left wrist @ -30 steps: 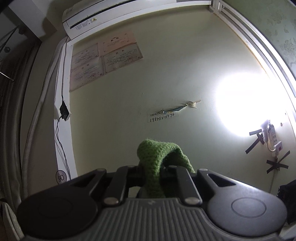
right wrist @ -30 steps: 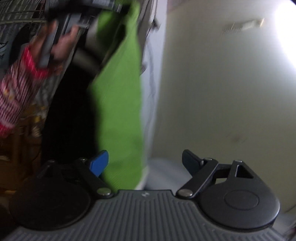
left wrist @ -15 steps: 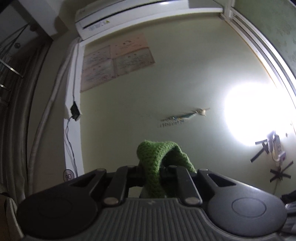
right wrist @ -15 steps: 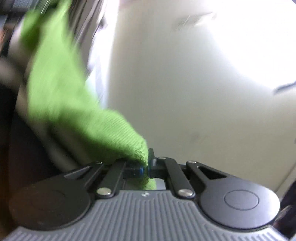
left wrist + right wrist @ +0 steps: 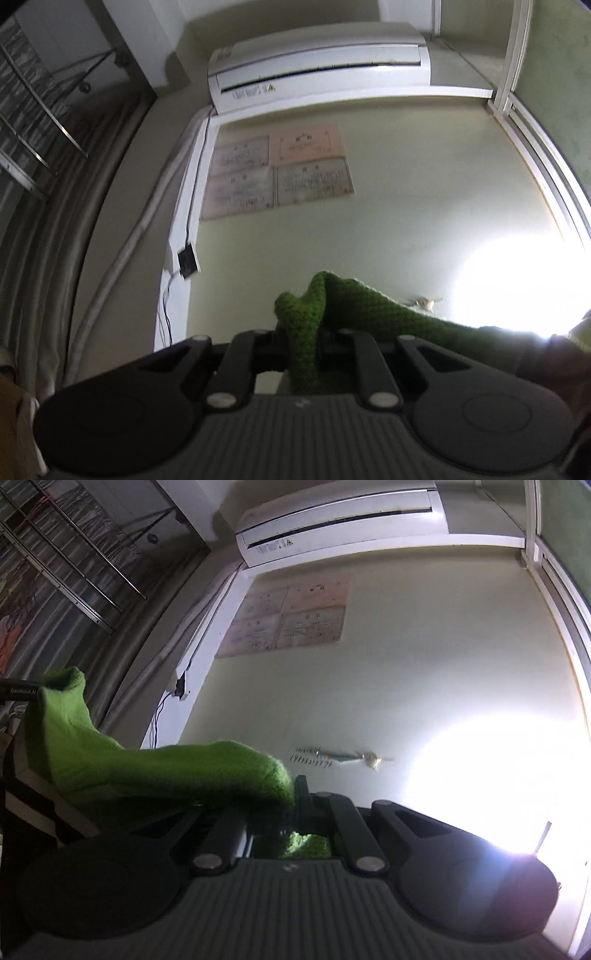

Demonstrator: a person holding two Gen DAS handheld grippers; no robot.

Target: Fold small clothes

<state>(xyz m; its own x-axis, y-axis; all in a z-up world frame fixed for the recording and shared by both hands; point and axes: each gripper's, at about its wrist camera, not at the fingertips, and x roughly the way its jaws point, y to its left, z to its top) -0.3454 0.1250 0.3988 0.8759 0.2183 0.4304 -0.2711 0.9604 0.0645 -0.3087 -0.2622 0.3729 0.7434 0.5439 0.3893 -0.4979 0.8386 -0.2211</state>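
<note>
A green knitted garment [image 5: 373, 306] is held in the air between both grippers. My left gripper [image 5: 301, 339] is shut on one end of it, and the cloth runs off to the right. My right gripper [image 5: 291, 812] is shut on the other end of the green garment [image 5: 166, 771], which stretches to the left up to the other gripper's black body [image 5: 18, 694]. Both cameras point up at the wall; no table or work surface shows.
A white air conditioner [image 5: 317, 62] hangs high on the pale wall, with framed certificates [image 5: 277, 173] below it. A curtain [image 5: 55, 240] and metal rack [image 5: 33, 122] are at the left. A bright glare [image 5: 498, 775] fills the right.
My right gripper has closed on the hanging green garment and pulled it taut. Both grippers have tilted upward, so the air conditioner has come into view.
</note>
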